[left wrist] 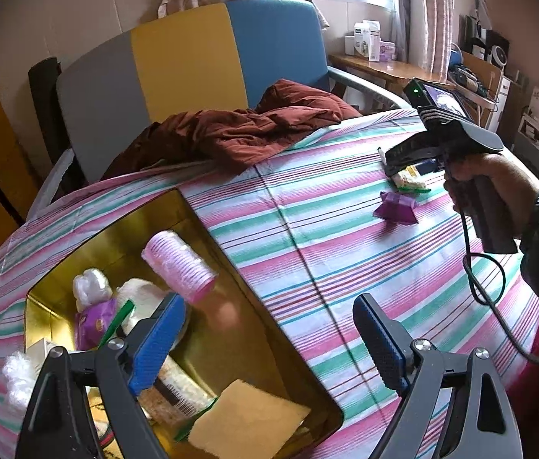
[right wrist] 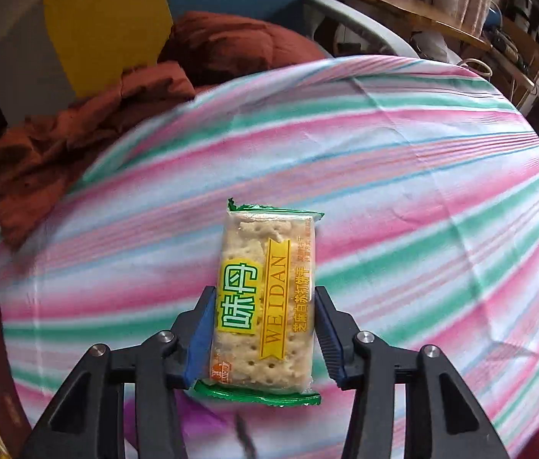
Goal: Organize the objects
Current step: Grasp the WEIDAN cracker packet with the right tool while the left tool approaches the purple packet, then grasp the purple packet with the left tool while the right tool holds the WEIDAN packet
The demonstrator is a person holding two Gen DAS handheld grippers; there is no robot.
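A cracker packet [right wrist: 269, 252] with green ends and a yellow label lies on the striped cloth [right wrist: 403, 199]. My right gripper [right wrist: 265, 294] is shut on it, the blue pads [right wrist: 202, 329] pressing its long sides. The left wrist view shows the same gripper [left wrist: 395, 160] tilted down over that packet [left wrist: 409, 179], with a hand [left wrist: 495, 179] on the handle. A purple packet [left wrist: 397, 208] lies just in front of it. My left gripper [left wrist: 267, 306] hangs open and empty over the right edge of a gold box [left wrist: 116, 237]. A pink hair roller [left wrist: 179, 264] is inside the box.
The box also holds a purple packet with white fluff [left wrist: 91, 317], a comb [left wrist: 181, 394] and a tan card [left wrist: 246, 417]. A rust-red garment [left wrist: 231, 130] lies at the far edge before a grey, yellow and blue chair [left wrist: 185, 57]. A black cable [left wrist: 487, 279] trails from the right handle.
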